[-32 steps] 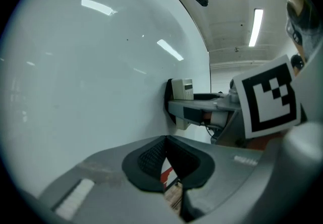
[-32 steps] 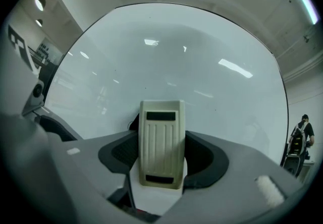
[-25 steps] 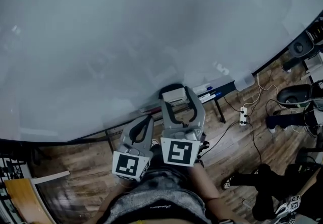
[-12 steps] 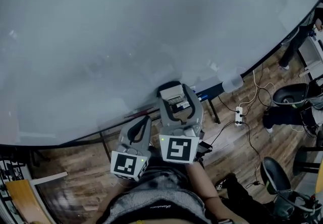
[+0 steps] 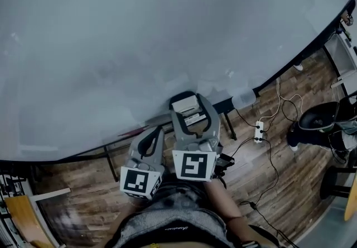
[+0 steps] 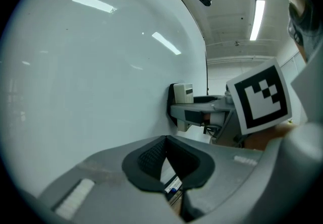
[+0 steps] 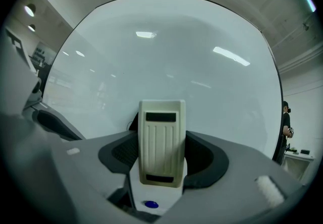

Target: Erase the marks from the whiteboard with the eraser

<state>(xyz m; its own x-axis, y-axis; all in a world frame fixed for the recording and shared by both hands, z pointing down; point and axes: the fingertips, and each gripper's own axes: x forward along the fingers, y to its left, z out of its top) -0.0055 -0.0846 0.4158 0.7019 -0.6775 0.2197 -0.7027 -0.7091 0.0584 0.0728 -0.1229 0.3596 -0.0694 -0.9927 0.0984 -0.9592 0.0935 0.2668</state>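
Observation:
The whiteboard (image 5: 139,34) fills most of the head view, and I see only faint smudges on it, no clear marks. My right gripper (image 5: 186,108) is shut on the cream eraser (image 5: 185,105), which is held at the board's lower edge. In the right gripper view the ribbed eraser (image 7: 161,142) stands upright between the jaws with the whiteboard (image 7: 166,51) behind it. My left gripper (image 5: 151,142) sits just left of it, shut and empty, with its pads meeting (image 6: 165,153). The left gripper view also shows the eraser (image 6: 183,93) against the board.
The tray rail under the board holds a red marker (image 5: 132,131). A white cylinder (image 5: 244,99) sits at the rail's right end. A power strip (image 5: 257,130) with cables and a black chair (image 5: 318,117) are on the wooden floor. A person (image 7: 286,117) stands far right.
The right gripper with the eraser and the left gripper have drifted slightly left along the board's lower edge. The floor items at the right have shifted in the head view.

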